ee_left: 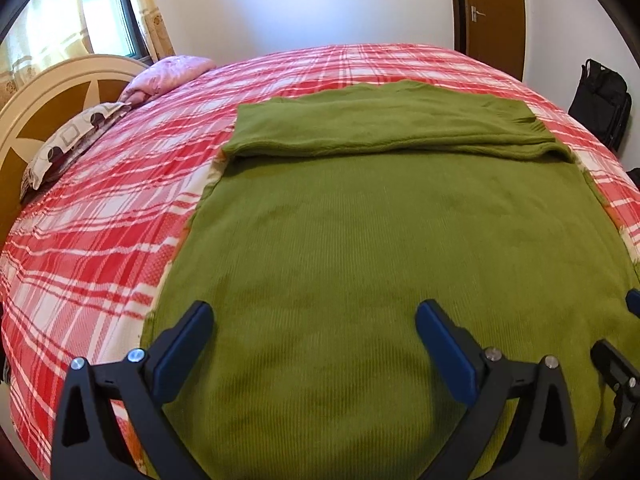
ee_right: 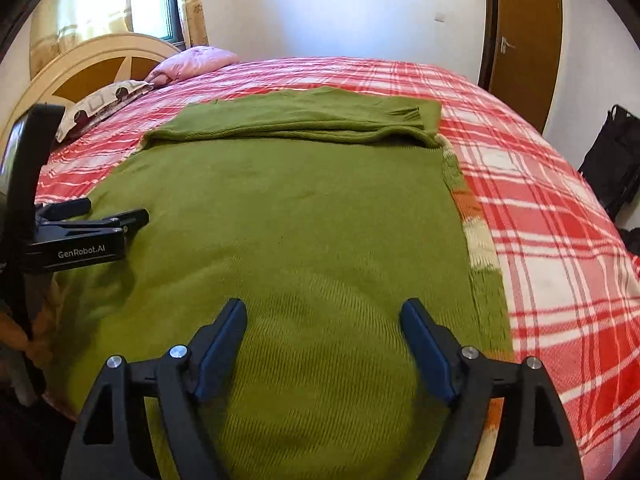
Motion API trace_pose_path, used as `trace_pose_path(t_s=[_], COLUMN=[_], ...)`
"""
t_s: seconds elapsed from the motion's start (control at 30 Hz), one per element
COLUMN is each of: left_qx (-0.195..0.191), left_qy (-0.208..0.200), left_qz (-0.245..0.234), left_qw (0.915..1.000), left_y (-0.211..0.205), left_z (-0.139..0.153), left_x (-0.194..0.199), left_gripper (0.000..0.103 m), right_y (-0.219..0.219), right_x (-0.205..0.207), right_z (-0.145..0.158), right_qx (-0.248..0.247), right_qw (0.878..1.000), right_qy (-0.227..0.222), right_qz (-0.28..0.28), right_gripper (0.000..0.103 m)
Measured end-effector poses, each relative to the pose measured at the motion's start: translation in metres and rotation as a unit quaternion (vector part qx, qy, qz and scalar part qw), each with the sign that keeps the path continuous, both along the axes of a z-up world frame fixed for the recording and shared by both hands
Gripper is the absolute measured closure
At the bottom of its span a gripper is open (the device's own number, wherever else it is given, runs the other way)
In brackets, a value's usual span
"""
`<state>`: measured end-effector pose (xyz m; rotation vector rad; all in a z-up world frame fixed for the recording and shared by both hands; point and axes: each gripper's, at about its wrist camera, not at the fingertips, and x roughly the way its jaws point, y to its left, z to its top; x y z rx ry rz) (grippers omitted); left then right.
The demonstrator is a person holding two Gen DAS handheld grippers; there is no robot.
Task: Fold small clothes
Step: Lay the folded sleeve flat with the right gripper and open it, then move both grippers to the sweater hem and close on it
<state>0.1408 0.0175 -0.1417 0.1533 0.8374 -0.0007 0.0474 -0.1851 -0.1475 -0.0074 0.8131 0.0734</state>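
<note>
A green knit sweater (ee_left: 360,240) (ee_right: 280,216) lies flat on the red plaid bedspread (ee_left: 100,208) (ee_right: 540,208), its sleeves folded across the far part (ee_right: 304,120). My left gripper (ee_left: 314,314) hovers over the sweater's near left portion, jaws wide apart and nothing between the pads. My right gripper (ee_right: 324,306) stands over the near right portion, also open and empty. In the right wrist view the left gripper (ee_right: 114,210) shows at the left over the sweater's edge. In the left wrist view the right gripper (ee_left: 624,328) is partly visible at the right margin.
Pillows (ee_left: 72,140) and a pink quilt (ee_left: 168,76) lie by the headboard (ee_left: 52,92) at the far left. A brown door (ee_right: 524,40) stands at the back right and a black bag (ee_left: 600,100) sits beside the bed.
</note>
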Motion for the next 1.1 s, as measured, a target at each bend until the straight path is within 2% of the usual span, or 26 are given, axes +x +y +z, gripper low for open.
trace_pose_path(t_s=[0.13,0.33,0.43,0.63,0.83,0.97,1.1], left_qx=[-0.002,0.052,0.061,0.054,0.03,0.043,0.012], left_qy=[0.003,-0.017,-0.022,-0.024,-0.008,-0.012,0.001], left_qz=[0.0,-0.032,-0.05,-0.078,-0.094,-0.098,-0.093], left_qw=[1.0,0.998,0.9967,0.9953,0.9951,0.9942,0.9956], left_y=[0.002,-0.011,-0.014,-0.012,-0.006,-0.004,0.015], left_z=[0.002,0.004,0.005,0.011,0.01,0.009,0.009], left_x=[-0.004,-0.022,-0.029,-0.045,-0.058,-0.067,-0.074], left_gripper=[0.0,0.0,0.0,0.0,0.0,0.0,0.0], right_y=[-0.003,-0.018,-0.03,-0.047,-0.063,-0.063,-0.064], right_x=[-0.013,-0.032,-0.042,-0.066,-0.074,-0.081,-0.09], right_z=[0.008,0.018,0.019,0.021,0.023,0.024,0.02], right_qx=[0.019,0.054,0.082,0.09,0.12,0.114,0.123], right_qw=[1.0,0.998,0.996,0.995,0.99,0.99,0.99], right_qy=[-0.003,-0.01,0.0,0.006,0.007,0.007,0.014], right_qz=[-0.01,-0.032,-0.042,-0.053,-0.078,-0.078,-0.071], right_gripper=[0.023,0.023,0.023,0.023,0.023,0.023,0.023])
